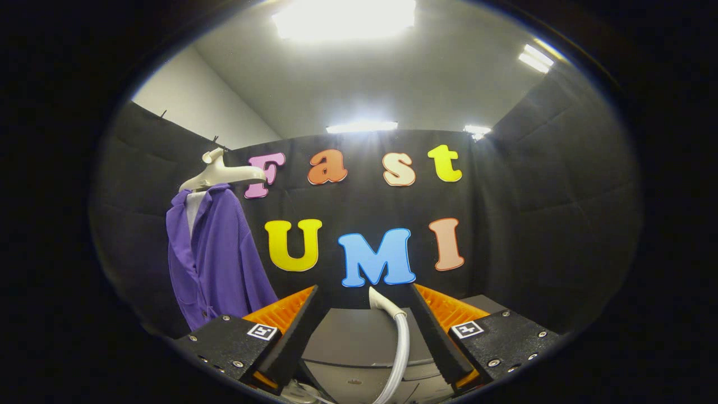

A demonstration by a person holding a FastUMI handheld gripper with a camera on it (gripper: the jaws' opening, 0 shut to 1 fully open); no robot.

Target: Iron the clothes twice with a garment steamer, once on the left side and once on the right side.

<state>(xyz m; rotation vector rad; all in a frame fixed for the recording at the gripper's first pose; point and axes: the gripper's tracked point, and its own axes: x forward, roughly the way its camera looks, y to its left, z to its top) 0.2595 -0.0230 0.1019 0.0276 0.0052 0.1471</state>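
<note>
Gripper view: the garment steamer (359,359) sits low between the fingers, its grey body cut off below so its full shape is hard to make out. Its white nozzle (382,303) rises between the fingertips, with a ribbed hose (399,353) curving down from it. No brand or readable label shows on the steamer; each finger mount carries a small square black-and-white marker (262,331). The gripper (364,292) has its fingers spread wide, gripping nothing and touching nothing. A purple garment (219,258) hangs on a pale hanger (221,175) well beyond the left finger, against the black cloth wall; its lower hem is hidden behind that finger's mount.
</note>
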